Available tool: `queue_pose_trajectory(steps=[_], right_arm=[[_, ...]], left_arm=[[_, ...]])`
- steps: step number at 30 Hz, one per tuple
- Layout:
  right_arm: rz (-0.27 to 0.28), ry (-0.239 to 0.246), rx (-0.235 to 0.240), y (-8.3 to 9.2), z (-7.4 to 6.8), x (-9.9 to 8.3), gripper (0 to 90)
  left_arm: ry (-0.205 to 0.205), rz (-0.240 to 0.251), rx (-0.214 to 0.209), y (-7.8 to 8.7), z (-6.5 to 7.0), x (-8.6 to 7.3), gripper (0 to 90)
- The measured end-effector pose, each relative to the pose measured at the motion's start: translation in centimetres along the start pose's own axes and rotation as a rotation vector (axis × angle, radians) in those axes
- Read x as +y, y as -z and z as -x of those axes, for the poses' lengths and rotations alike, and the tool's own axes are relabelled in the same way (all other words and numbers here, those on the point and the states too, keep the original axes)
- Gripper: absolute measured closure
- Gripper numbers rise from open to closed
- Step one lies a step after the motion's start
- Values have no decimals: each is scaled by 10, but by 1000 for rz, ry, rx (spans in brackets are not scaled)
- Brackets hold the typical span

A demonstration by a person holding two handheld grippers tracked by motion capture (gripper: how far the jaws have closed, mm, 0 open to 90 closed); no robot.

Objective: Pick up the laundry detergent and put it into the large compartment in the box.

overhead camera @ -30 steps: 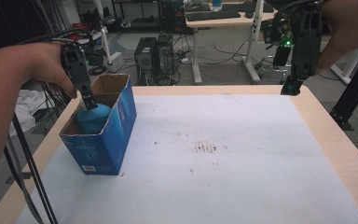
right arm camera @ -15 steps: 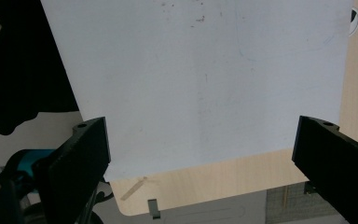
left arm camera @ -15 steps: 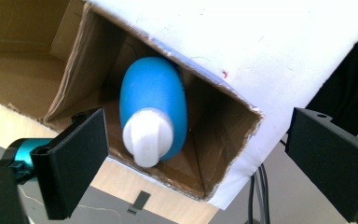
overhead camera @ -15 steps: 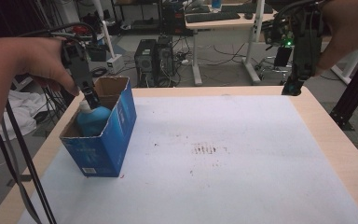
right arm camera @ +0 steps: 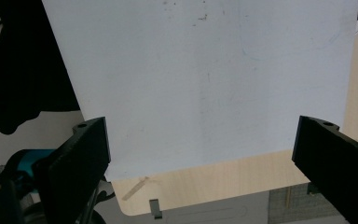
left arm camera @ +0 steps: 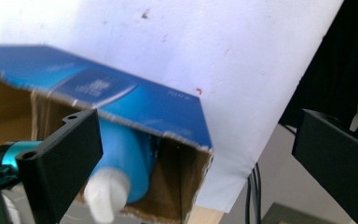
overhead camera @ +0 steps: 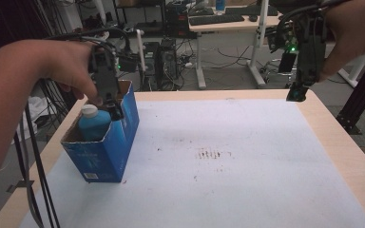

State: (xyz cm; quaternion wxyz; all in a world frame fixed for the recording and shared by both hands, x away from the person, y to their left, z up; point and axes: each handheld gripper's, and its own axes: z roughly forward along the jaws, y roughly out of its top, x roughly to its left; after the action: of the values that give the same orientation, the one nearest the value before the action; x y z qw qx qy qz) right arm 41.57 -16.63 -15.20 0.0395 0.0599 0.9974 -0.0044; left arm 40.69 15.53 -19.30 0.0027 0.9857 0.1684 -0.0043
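Faintly, the blue box [overhead camera: 105, 153] shows pale, unreadable print beside its barcode.

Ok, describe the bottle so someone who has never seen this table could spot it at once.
Start at the white-covered table and go to its left edge, where an open blue box stands. The bottle sits inside it, just below the left claw: light blue with a white cap, paler than the box.

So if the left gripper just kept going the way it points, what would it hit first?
Probably the blue bottle in the open blue box. The left gripper points down over the box's far end, jaws open; depth is unclear, so the box's rim might come first.
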Motion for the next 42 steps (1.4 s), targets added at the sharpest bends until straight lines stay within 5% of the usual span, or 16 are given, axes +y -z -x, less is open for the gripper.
queue_pose_trajectory(steps=[6,16,27,42], right_arm=[[-4,1,3,-1,0,2,31],[-5,-7,7,-3,1,3,31],[-4,9,2,-3,-9,3,31],[3,21,0,-3,-8,2,31]], left_arm=[[-90,-7,-38,-11,13,25,16],[-174,7,-61,-32,25,51,16],[-225,-30,-92,-70,44,71,16],[-224,-9,-95,-68,52,77,16]])
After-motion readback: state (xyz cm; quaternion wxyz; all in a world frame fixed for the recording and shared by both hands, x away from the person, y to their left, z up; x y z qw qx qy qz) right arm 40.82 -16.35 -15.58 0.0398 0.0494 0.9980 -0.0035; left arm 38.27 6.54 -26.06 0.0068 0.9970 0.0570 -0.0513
